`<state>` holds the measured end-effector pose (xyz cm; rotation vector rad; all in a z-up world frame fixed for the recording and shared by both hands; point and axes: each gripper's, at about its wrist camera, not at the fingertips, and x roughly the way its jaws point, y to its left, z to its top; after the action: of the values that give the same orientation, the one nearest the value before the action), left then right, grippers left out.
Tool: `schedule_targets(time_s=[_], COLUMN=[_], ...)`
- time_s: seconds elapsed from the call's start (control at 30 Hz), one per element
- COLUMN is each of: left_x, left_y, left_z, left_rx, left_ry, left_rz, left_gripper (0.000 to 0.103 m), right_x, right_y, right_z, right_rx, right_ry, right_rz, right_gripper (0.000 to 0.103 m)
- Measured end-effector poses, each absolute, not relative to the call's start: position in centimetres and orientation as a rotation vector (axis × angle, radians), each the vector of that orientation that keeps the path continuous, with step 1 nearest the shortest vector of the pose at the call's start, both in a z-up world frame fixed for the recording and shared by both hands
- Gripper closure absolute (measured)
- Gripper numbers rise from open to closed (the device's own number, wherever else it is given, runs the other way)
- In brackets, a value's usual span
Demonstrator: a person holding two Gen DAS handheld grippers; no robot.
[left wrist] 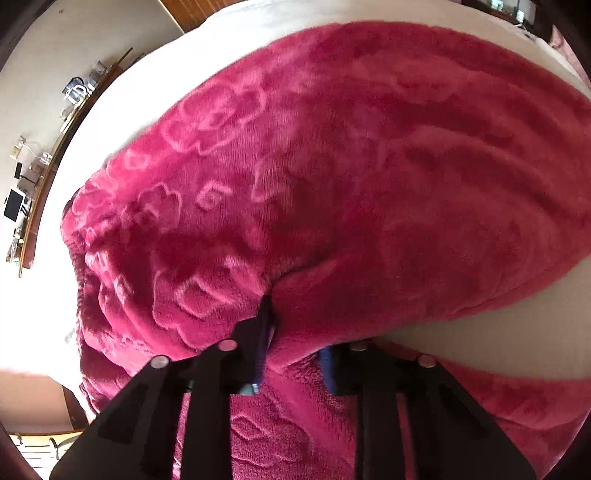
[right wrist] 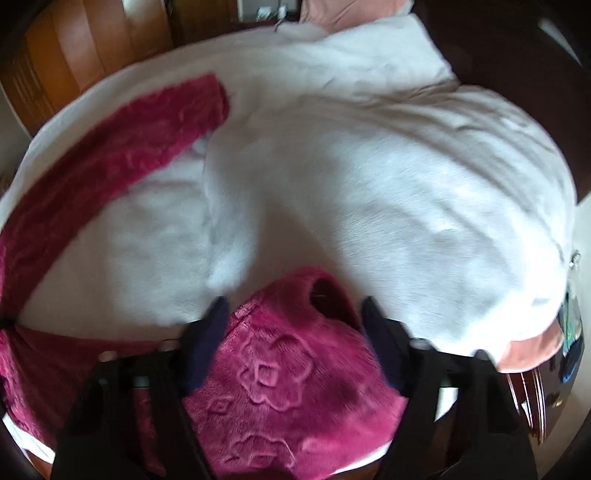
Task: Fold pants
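Magenta fleece pants (left wrist: pixel 332 166) with embossed flowers lie spread on a white bed cover (left wrist: pixel 480 332). My left gripper (left wrist: pixel 295 332) points down into them near the waist end, shut on a raised fold of the fleece; its right finger is mostly buried in the fabric. In the right wrist view one leg end (right wrist: pixel 284 369) with its open cuff lies between the fingers of my right gripper (right wrist: pixel 295 314). Those fingers stand wide apart at the cuff's two sides, open. The other leg (right wrist: pixel 110 166) stretches away to the upper left.
The white bed cover (right wrist: pixel 369 184) is rumpled, with a white pillow (right wrist: pixel 369 48) and a pink one (right wrist: pixel 343 11) at the far end. Wooden furniture (right wrist: pixel 74 55) stands beyond the bed. A ledge with small items (left wrist: pixel 37 184) runs along the left.
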<state>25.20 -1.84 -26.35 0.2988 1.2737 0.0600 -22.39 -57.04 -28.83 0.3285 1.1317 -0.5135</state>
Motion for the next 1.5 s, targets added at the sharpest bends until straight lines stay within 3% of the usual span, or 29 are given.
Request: schedule_targets(time_s=[0.07,0.1,0.37,0.57,0.73,0.77,0.8,0.87,1.03,1.2,1.5], left_x=[25.6,25.9,28.1,30.8,30.7,30.4,29.9,29.0,24.3,19.0,11.5], left_y=[-1.5,-1.3,-0.5,-0.9,-1.2,-1.4,-1.9,-2.0,-2.2,-2.7,-3.4], left_z=[-25.8,-25.4,-22.3,-23.9,-24.6,-24.4,-24.1,-23.2,-21.4,-20.6,-26.8], left_rx=[0.279,0.265,0.214,0.297,0.338,0.337,0.337,0.345,0.363,0.382,0.381], left_ry=[1.269,1.266,1.217,1.247,1.267,1.269,1.267,1.242,1.198,1.183,1.279], left_rz=[0.055,0.051,0.037,0.016,-0.021,-0.033,-0.040,-0.049,-0.049,-0.041,-0.035], left_gripper=[0.086,0.087,0.088,0.084,0.073,0.065,0.056,0.043,0.038,0.038,0.036], right_x=[-21.9,-22.1,-20.2,-14.8,-15.0,-15.4,-16.2,-17.6,-21.4,-23.4,-25.0], right_y=[-57.4,-57.4,-59.4,-60.8,-60.5,-60.6,-60.5,-60.1,-57.0,-52.3,-53.8], right_z=[-30.2,-30.1,-26.1,-30.2,-29.7,-29.1,-28.2,-26.5,-23.9,-26.8,-32.6], right_rx=[0.325,0.340,0.354,0.264,0.271,0.284,0.280,0.241,0.178,0.156,0.106], right_ry=[1.195,1.193,1.056,1.137,1.132,1.126,1.109,1.066,1.020,1.100,1.227], right_rz=[-0.535,-0.550,-0.643,-0.664,-0.656,-0.651,-0.662,-0.699,-0.693,-0.504,-0.484], right_gripper=[0.089,0.092,0.095,0.095,0.086,0.076,0.056,0.038,0.038,0.038,0.038])
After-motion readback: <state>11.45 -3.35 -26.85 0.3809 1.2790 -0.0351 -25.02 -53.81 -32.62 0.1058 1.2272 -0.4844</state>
